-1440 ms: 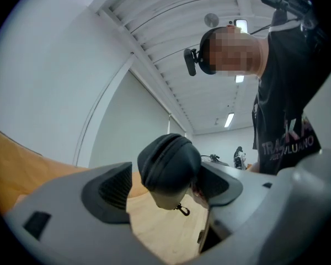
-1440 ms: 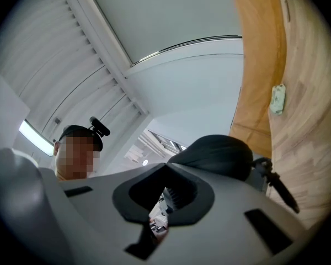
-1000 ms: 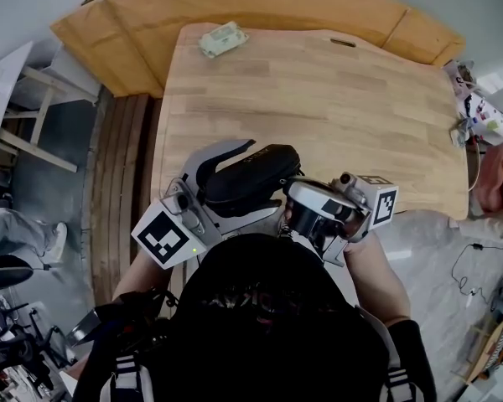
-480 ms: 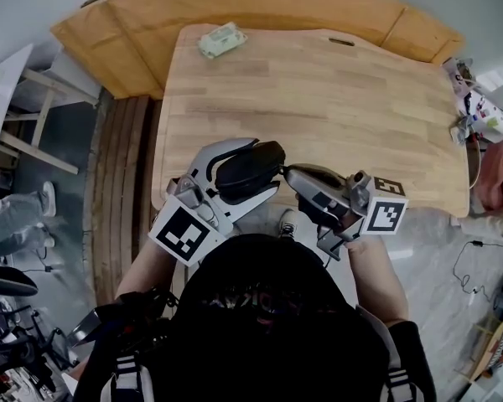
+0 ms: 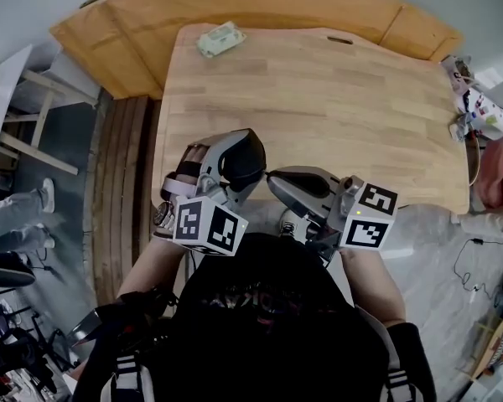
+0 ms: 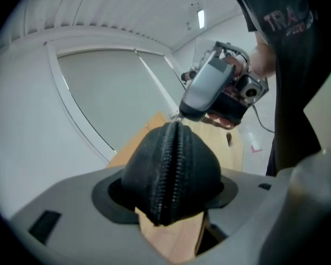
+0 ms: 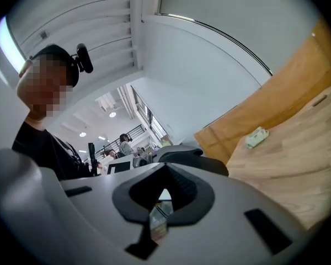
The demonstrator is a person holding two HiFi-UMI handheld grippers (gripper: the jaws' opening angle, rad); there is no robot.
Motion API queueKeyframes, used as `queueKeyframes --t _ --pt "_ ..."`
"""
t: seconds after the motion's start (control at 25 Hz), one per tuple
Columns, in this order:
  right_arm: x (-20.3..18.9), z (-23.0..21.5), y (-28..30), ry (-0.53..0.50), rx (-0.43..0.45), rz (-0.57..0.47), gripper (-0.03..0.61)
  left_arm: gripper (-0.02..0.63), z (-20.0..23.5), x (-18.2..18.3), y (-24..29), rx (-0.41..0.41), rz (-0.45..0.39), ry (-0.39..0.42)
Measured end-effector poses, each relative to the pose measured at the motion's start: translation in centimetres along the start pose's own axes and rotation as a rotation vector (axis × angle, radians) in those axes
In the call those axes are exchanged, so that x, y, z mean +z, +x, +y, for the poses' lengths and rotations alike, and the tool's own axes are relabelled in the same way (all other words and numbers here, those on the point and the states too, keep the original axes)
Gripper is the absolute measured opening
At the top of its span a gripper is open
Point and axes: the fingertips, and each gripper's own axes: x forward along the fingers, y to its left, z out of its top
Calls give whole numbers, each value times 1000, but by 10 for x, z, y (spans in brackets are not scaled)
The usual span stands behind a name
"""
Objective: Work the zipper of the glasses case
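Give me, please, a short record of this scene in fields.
left tool: gripping the glasses case; its jaws have just been closing on it
glasses case: black, zipper facing the left gripper view
zipper: looks closed along the visible stretch
right tool: shut, tip at the zipper's far end; pull grip unclear
table: wooden, pale packet near far edge

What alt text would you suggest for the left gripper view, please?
A black glasses case sits clamped between the jaws of the left gripper, which have just closed on it, its zipper facing the camera. The right gripper meets the zipper's top end.
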Motion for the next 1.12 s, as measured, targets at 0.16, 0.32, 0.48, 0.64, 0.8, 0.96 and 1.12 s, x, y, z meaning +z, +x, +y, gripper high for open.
queueKeyframes --t 0.16,0.32,0.48,0.64,0.8,0.96,1.12 --pt "-6 3 10 -82 -44 50 17 296 2 -14 5 35 89 75" --pt "-19 6 23 -205 -95 142 17 296 2 -29 8 66 192 189" --pt "-31 10 34 -235 -78 191 17 296 -4 -33 9 69 226 246" --pt "-33 12 35 -142 -15 167 17 296 -10 -30 7 38 190 209" --pt "-21 15 27 19 81 57 15 296 -12 -20 2 13 95 99" --pt "4 19 13 168 189 -86 15 296 5 -14 -11 59 -18 -44" --pt "17 21 7 209 242 -136 15 296 16 -9 -19 92 -89 -57"
